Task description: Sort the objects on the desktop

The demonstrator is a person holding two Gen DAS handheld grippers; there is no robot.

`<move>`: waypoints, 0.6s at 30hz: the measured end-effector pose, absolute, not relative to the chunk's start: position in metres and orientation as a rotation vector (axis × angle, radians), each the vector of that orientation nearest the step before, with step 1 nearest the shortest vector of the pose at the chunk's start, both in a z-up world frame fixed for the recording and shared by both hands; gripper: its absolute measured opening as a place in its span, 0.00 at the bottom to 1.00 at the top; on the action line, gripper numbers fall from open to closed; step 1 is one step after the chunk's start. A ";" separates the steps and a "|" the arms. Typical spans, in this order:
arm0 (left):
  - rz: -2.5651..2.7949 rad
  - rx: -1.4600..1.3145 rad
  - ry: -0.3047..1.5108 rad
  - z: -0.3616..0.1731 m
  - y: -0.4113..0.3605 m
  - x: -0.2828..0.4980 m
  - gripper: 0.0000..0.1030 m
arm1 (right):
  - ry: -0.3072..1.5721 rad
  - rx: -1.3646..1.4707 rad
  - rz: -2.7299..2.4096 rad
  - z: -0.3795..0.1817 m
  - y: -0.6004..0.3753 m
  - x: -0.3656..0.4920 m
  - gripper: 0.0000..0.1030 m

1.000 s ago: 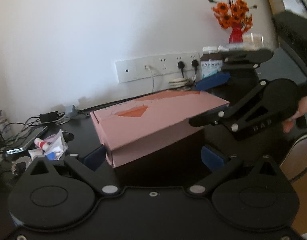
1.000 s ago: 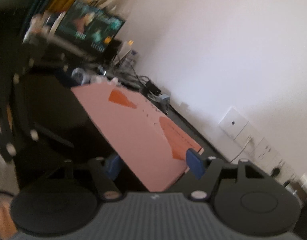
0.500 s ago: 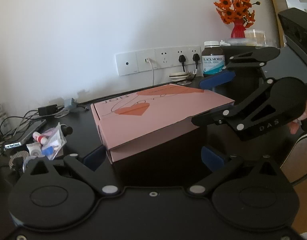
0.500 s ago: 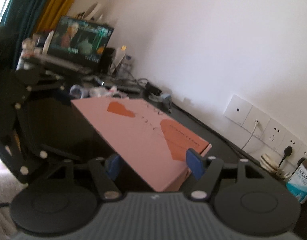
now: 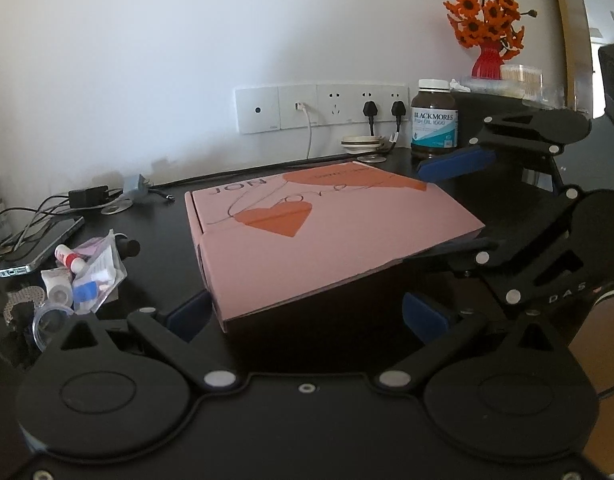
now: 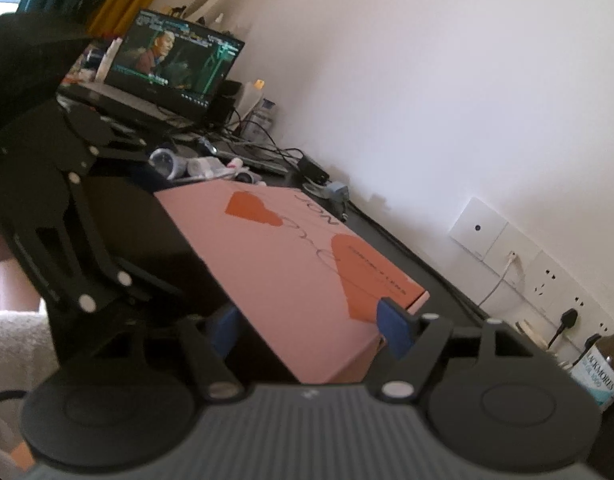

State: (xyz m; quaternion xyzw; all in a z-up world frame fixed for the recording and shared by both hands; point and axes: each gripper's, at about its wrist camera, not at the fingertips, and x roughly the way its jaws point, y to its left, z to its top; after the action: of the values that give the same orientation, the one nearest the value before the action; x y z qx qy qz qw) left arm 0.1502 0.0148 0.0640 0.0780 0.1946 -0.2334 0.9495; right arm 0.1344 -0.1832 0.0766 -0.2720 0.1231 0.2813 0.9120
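Observation:
A flat pink box (image 5: 327,240) printed with orange hearts lies on the black desk (image 5: 159,224). My left gripper (image 5: 307,316) stands open and wide around the box's near corner. Its left pad (image 5: 187,314) is close against the short side, and the right pad (image 5: 425,316) is apart from the box. My right gripper (image 6: 309,330) is rolled on its side at the box's (image 6: 291,264) far right end. One blue pad (image 5: 455,162) is over the lid and the other finger is under the edge. Its jaws are opening with the box between them.
A brown fish-oil bottle (image 5: 434,120) and a red vase of orange flowers (image 5: 489,60) stand at the back right, under wall sockets (image 5: 321,108). A plastic bag of small items (image 5: 95,276), a phone (image 5: 39,248) and cables lie left. A laptop (image 6: 175,68) stands beyond.
The pink box has come from a steep tilt to lying flatter on the desk. The right gripper's pads have spread a little wider. The left gripper's fingers stand as before.

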 end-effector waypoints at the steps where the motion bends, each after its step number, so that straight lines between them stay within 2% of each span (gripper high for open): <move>1: -0.474 0.154 0.399 0.064 0.015 0.152 1.00 | 0.255 -0.554 0.585 0.077 -0.184 0.135 0.72; 8: -0.477 0.153 0.434 0.062 0.014 0.158 1.00 | 0.267 -0.554 0.607 0.081 -0.186 0.133 0.74; 14: -0.491 0.141 0.434 0.063 0.017 0.157 1.00 | 0.238 -0.454 0.655 0.109 -0.207 0.131 0.80; 17: -0.501 0.148 0.446 0.064 0.013 0.160 1.00 | 0.227 -0.397 0.639 0.120 -0.214 0.142 0.90; 18: -0.499 0.153 0.448 0.064 0.012 0.161 1.00 | 0.232 -0.383 0.625 0.122 -0.215 0.148 0.90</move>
State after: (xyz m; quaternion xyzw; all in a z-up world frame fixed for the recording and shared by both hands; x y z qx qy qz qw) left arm 0.1612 0.0118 0.0637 0.0750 0.2196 -0.2444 0.9415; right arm 0.1482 -0.2147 0.1216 -0.1871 0.1129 0.3050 0.9269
